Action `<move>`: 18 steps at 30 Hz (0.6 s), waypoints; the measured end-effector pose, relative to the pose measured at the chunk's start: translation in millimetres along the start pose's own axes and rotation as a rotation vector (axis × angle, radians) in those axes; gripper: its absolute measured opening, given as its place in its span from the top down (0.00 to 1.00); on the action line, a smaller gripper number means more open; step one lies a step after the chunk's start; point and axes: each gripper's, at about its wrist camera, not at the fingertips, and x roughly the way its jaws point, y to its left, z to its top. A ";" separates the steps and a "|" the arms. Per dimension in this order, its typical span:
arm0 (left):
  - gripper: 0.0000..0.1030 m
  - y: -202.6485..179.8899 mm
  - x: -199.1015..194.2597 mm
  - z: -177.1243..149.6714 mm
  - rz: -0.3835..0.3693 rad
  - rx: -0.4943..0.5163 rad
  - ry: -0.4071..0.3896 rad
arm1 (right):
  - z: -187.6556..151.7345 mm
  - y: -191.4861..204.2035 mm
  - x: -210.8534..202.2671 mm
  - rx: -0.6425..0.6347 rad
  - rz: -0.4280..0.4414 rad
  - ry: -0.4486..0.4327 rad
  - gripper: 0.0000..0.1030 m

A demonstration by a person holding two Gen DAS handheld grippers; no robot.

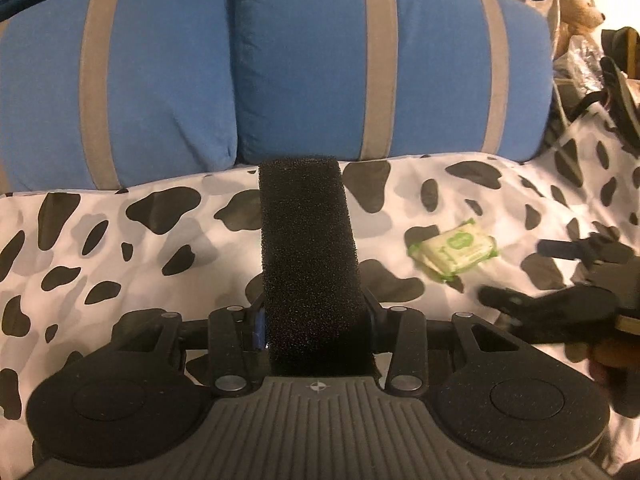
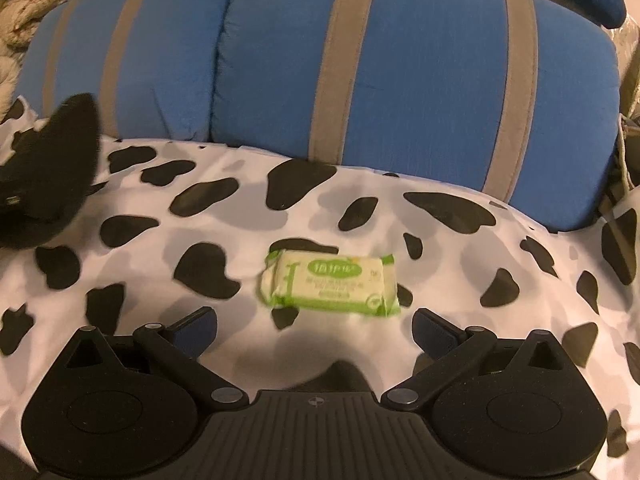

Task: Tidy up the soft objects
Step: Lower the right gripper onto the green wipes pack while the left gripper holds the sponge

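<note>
My left claw (image 1: 316,320) is clamped on the black foam block (image 1: 306,248), lifted over the bed (image 1: 120,248). My right claw (image 2: 316,330) stands apart, the wipes pack (image 2: 330,282) just ahead between its fingers; next I judge it must advance and close squarely.

The black foam block (image 1: 308,264) hides my left gripper's fingers; my right gripper (image 1: 560,280) shows blurred there, and the wipes pack's (image 2: 332,284) print is unreadable.

Black foam block (image 1: 308,264) clamped; green-white pack (image 2: 330,282), seemingly wipes, lies flat.
</note>
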 end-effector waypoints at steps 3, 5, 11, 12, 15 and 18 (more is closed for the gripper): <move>0.59 1.0 -6.4 2.8 -0.032 -0.012 -0.023 | 3.1 -4.5 14.8 0.025 -0.031 0.003 0.00; 0.59 0.9 -10.0 4.5 -0.049 -0.012 -0.040 | 3.7 -8.1 22.7 0.041 -0.042 0.002 0.00; 0.59 -2.0 -18.1 8.2 -0.076 -0.004 -0.070 | 4.7 -14.0 43.0 0.057 -0.011 -0.008 0.00; 0.59 -2.5 -18.2 8.0 -0.076 0.000 -0.072 | 3.7 -15.9 47.2 0.068 -0.006 -0.003 0.00; 0.59 -2.7 -16.8 8.1 -0.081 0.003 -0.073 | 1.2 -17.9 57.1 0.070 -0.003 0.005 0.00; 0.59 -4.2 -17.5 9.3 -0.092 0.009 -0.079 | 0.4 -21.3 65.4 0.095 0.004 0.013 0.00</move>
